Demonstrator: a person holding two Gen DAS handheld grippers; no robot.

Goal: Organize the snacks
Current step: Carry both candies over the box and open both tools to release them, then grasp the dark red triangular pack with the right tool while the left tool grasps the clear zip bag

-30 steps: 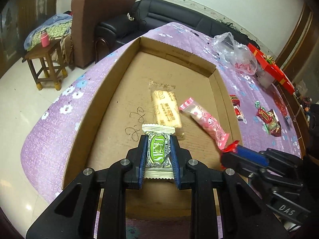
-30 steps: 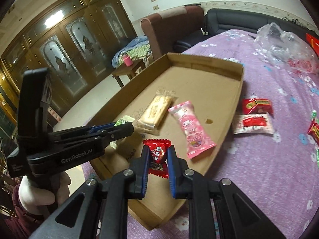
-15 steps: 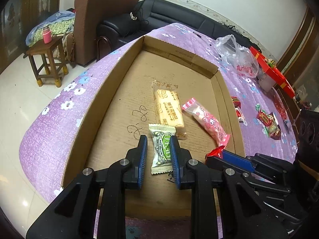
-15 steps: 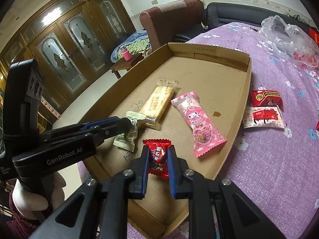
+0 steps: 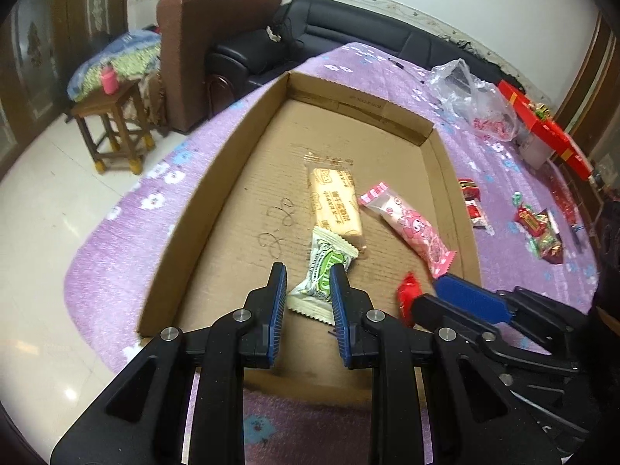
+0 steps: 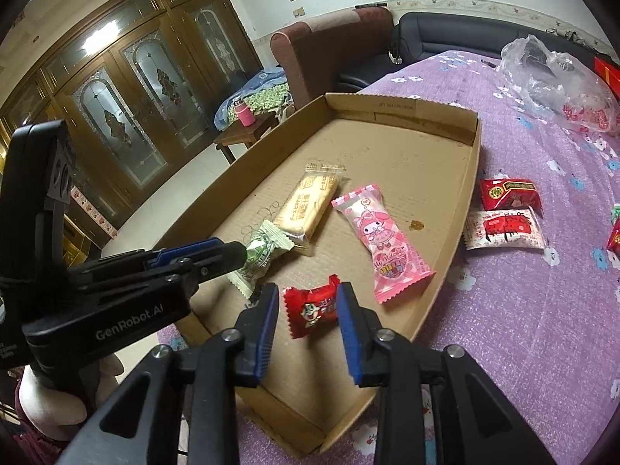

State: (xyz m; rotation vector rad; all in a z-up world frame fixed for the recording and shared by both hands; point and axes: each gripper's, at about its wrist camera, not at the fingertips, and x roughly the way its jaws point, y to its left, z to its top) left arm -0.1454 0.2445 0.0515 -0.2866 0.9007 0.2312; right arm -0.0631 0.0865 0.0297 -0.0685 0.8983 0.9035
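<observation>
Released since a second ago: your right gripper (image 6: 308, 319) has let go of the red candy (image 6: 314, 310), fingers now spread either side of it. Location: cardboard tray (image 6: 471, 178) floor, near corner. Your left gripper (image 5: 308, 298), fingers likewise spread, stands over the green candy (image 5: 323, 267), which lies at the cracker pack's (image 5: 335, 203) 6 o'clock end. Pink packet (image 6: 381, 242): at 1 o'clock from the red candy. Step in hand: deposit finished. Next, in my judgement: back both grippers out and fetch the red-and-white packets (image 6: 503, 213) on the counter (image 6: 542, 329) at 3 o'clock.
</observation>
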